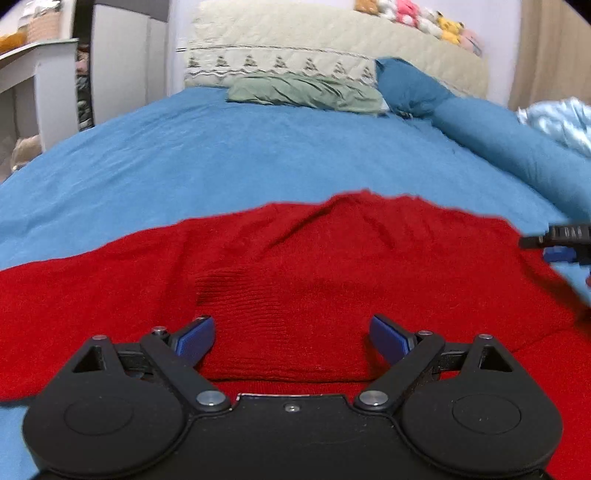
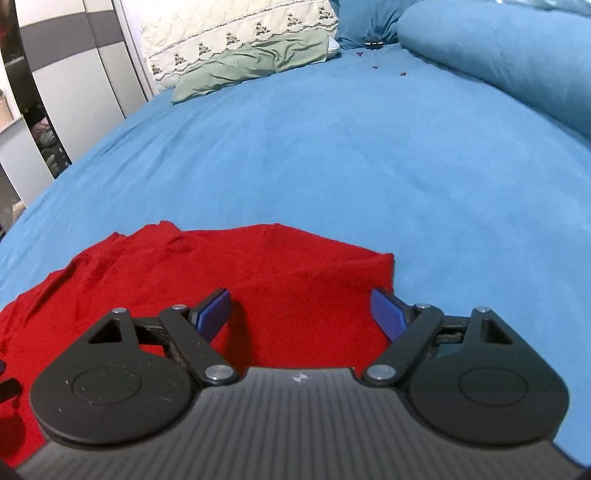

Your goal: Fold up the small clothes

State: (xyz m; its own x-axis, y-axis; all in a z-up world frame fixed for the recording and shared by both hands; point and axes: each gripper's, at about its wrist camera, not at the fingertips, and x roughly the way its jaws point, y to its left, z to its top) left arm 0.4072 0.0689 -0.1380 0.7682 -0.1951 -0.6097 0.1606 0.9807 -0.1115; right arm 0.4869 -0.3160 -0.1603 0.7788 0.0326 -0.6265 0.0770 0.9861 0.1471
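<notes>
Red knit garment [image 1: 295, 266], spread flat, slightly rumpled, on blue bedsheet [image 1: 221, 155]

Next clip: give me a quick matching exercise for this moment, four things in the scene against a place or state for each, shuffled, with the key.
Things:
1. red sweater
2. green pillow
3. left gripper
4. plush toys

Places or states:
A. on top of the headboard
B. jaws open, nothing held
C. spread on the blue bedsheet
D. flat at the head of the bed

Pairs: 1-C, 2-D, 3-B, 4-A
</notes>
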